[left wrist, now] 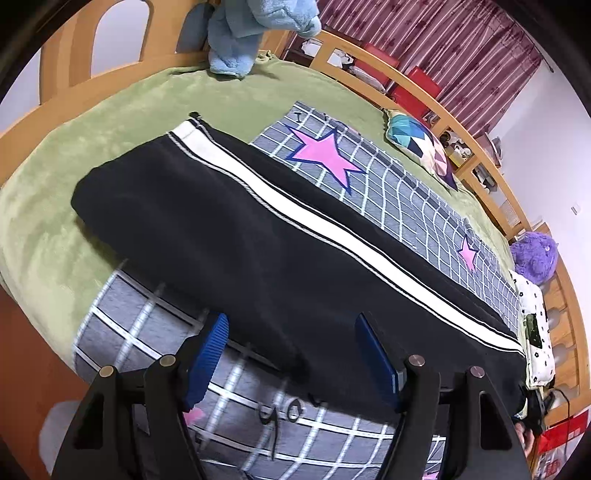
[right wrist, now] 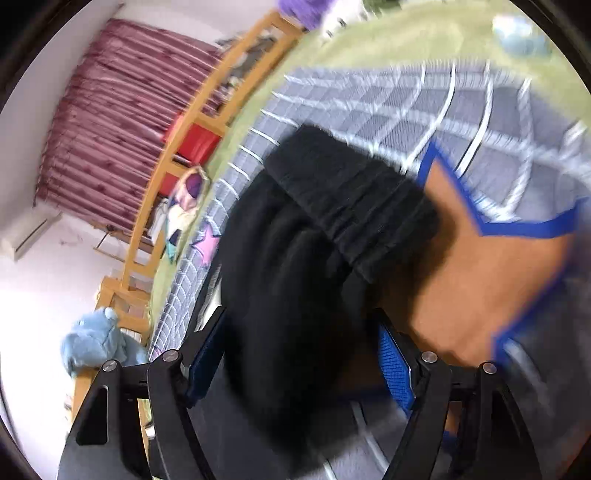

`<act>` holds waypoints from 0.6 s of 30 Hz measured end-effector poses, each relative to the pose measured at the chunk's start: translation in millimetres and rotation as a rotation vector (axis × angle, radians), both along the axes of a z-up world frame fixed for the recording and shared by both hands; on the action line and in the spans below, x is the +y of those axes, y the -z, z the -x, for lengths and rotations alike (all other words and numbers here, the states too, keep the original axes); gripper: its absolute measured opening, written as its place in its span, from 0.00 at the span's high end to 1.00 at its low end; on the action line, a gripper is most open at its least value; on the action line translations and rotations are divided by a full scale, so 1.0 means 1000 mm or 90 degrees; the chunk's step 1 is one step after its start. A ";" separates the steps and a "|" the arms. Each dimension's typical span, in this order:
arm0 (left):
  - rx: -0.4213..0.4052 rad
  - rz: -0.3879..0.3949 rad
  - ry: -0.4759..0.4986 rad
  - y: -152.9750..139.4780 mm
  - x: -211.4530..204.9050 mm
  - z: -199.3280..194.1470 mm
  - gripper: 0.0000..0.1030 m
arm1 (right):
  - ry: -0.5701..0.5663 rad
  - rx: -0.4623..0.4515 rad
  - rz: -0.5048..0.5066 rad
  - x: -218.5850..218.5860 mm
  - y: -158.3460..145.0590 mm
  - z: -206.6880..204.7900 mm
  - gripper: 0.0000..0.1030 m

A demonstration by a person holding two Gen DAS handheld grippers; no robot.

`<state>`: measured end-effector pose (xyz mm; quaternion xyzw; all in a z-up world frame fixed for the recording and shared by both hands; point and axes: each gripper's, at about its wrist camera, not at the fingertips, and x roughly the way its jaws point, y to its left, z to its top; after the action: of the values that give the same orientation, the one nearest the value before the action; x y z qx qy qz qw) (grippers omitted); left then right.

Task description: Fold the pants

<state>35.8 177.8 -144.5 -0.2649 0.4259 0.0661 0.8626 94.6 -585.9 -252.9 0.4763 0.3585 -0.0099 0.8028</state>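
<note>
Black pants (left wrist: 258,236) with a white side stripe (left wrist: 332,229) lie folded lengthwise across a grey checked sheet on the bed. My left gripper (left wrist: 291,354) is open, its blue pads (left wrist: 210,354) on either side of the near edge of the pants. In the right wrist view the pants' elastic waistband end (right wrist: 332,206) fills the middle, bunched and blurred. My right gripper (right wrist: 303,354) is open, with the black fabric lying between its blue fingers (right wrist: 395,365).
The grey checked sheet (left wrist: 369,177) has pink stars (left wrist: 325,155) and an orange star (right wrist: 498,266). A green blanket (left wrist: 55,192) covers the bed. A wooden rail (left wrist: 461,133), a patterned pillow (left wrist: 421,147), a blue plush (left wrist: 240,33) and a purple plush (left wrist: 532,258) line the edges.
</note>
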 end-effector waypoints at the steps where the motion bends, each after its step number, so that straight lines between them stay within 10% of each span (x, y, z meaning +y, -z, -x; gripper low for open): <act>1: 0.000 0.000 0.000 0.000 -0.004 0.000 0.32 | 0.015 0.002 -0.009 0.000 0.004 -0.007 0.46; 4: 0.005 -0.002 0.010 0.000 -0.016 -0.006 0.32 | 0.030 0.006 0.060 0.003 -0.020 -0.024 0.78; 9: -0.023 -0.023 0.033 -0.013 -0.027 -0.009 0.32 | -0.052 -0.160 0.216 0.010 -0.090 -0.008 0.75; 14: -0.024 -0.054 0.049 -0.019 -0.023 -0.017 0.32 | -0.093 0.052 0.234 -0.007 -0.031 -0.026 0.60; 18: -0.027 -0.064 0.032 -0.022 -0.002 -0.016 0.32 | -0.079 0.074 0.265 -0.008 -0.032 0.004 0.52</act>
<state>52.2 175.7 -123.0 -0.2117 0.4098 0.0604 0.8852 90.9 -593.6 -220.6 0.2760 0.4226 -0.0620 0.8610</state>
